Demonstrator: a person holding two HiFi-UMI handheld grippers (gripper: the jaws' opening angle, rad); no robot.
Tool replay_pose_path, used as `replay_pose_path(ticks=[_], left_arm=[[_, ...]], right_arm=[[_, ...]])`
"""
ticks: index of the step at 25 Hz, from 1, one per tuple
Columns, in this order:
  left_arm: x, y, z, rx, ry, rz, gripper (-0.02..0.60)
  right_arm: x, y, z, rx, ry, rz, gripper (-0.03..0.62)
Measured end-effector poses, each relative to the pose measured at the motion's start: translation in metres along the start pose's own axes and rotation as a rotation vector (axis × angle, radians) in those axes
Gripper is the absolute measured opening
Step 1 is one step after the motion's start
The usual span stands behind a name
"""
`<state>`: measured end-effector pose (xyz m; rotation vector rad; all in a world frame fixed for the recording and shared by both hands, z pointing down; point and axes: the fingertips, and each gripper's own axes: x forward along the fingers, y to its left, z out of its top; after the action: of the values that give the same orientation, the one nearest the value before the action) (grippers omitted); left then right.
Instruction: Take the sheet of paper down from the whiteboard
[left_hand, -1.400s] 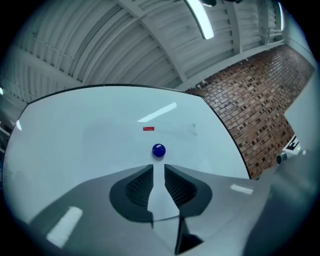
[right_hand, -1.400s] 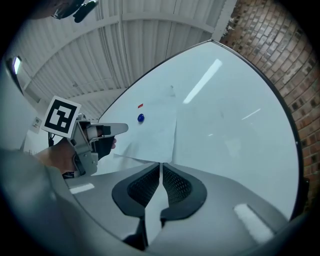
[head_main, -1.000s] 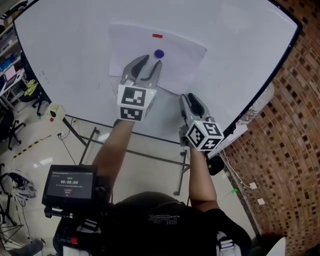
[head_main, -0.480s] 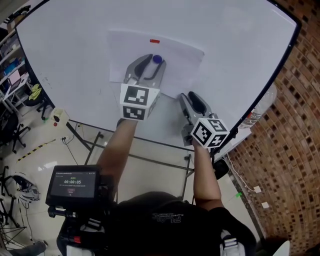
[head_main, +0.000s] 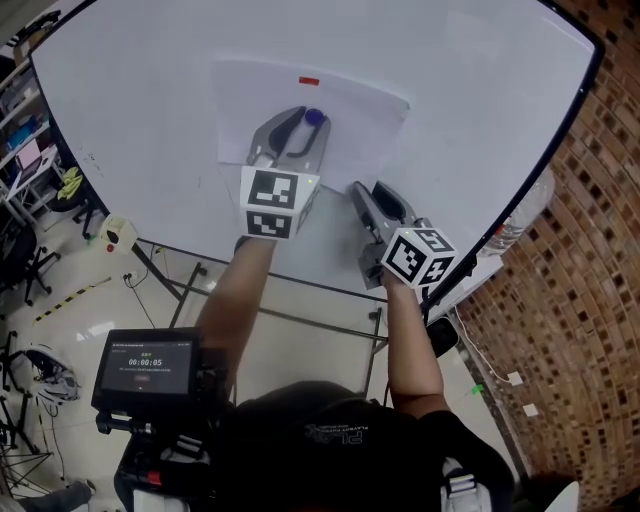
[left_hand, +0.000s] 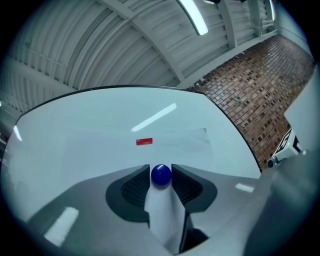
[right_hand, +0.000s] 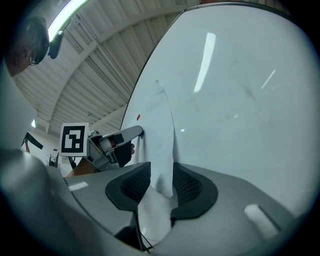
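Both claws at the paper, timer showing 00:00:05
The screen (head_main: 145, 362) is all I can read; the red label (head_main: 309, 81) is too small. The sheet of paper (head_main: 355, 105) hangs on the whiteboard (head_main: 480, 90). My left gripper (head_main: 308, 120) is closing on the blue magnet (head_main: 316, 116), pads touching it. My right gripper (head_main: 362, 192), jaws spread but closing, straddles the sheet's lower edge.

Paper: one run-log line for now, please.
left hand-held gripper: closing, magnet between jaws | right hand-held gripper: closing, paper between jaws | paper: on whiteboard
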<state>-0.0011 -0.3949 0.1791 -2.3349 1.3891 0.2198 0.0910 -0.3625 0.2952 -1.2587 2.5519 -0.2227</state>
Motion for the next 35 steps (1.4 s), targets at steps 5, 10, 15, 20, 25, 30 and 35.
replay_pose_path(ticks=[5, 10, 15, 20, 25, 30, 35], left_arm=[[0.003, 0.0, -0.001, -0.005, 0.004, 0.0, 0.133], [0.009, -0.003, -0.003, -0.009, 0.013, 0.001, 0.124], [0.008, -0.002, -0.002, -0.016, 0.014, 0.0, 0.123], [0.0, 0.003, 0.0, -0.027, 0.002, -0.003, 0.121], [0.001, 0.003, -0.004, -0.054, 0.006, -0.007, 0.121], [-0.001, 0.003, -0.011, -0.131, 0.021, -0.026, 0.121], [-0.008, 0.003, -0.017, -0.138, 0.031, -0.022, 0.121]], right_arm=[[0.004, -0.003, 0.01, 0.026, -0.025, 0.005, 0.105], [0.005, -0.013, 0.018, 0.042, -0.051, 0.002, 0.025], [0.005, -0.011, 0.02, 0.057, -0.061, 0.012, 0.014], [0.005, -0.003, 0.02, 0.056, -0.07, 0.015, 0.014], [0.002, -0.001, 0.021, 0.009, -0.065, -0.004, 0.012], [-0.001, -0.003, 0.019, 0.016, -0.063, -0.016, 0.012], [-0.005, -0.007, 0.012, 0.011, -0.058, -0.037, 0.012]])
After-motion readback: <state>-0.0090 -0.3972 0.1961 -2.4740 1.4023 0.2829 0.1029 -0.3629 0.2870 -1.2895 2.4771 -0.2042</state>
